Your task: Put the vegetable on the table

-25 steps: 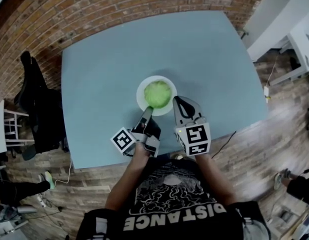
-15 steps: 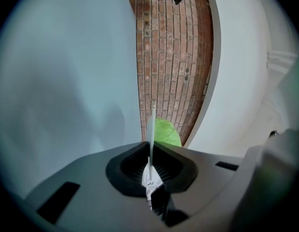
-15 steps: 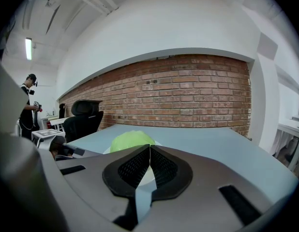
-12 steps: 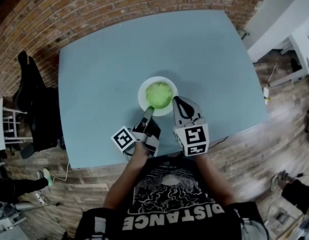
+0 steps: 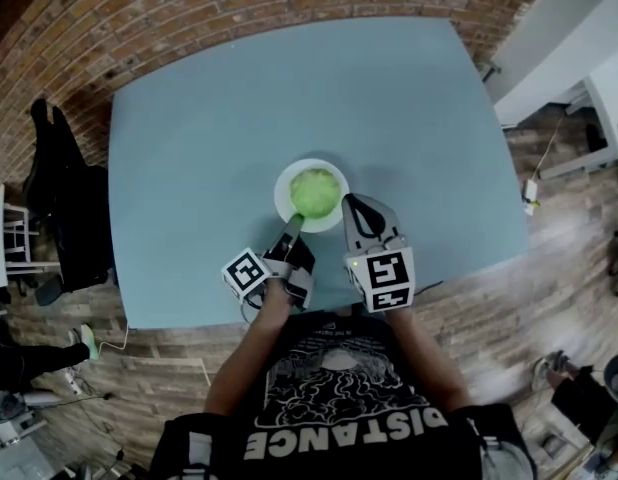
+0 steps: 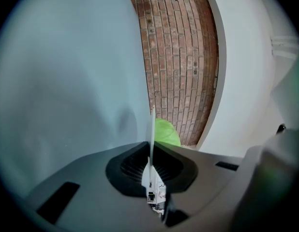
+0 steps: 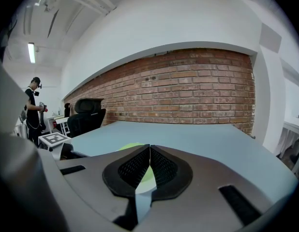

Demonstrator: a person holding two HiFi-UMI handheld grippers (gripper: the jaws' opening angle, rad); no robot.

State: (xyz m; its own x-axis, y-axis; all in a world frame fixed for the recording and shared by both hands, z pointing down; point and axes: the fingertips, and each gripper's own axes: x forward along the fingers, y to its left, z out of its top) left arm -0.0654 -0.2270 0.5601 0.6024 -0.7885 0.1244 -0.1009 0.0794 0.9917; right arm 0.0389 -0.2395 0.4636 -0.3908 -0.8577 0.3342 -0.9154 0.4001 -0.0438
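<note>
Clamping plate [image 5: 281,190], left gripper [image 5: 293,226], right gripper [image 5: 351,201] closed

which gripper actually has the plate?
The left gripper: its jaws are shut on the rim of the white plate. The right gripper is shut on nothing, beside the plate.

table [image 5: 189,168] drifted slightly up-left in the head view, bystander's shoe [image 5: 86,340] shifted likewise

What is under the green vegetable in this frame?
A white plate lies under the green vegetable, on the blue table. Only the plate's rim shows; its middle is covered by the vegetable.
</note>
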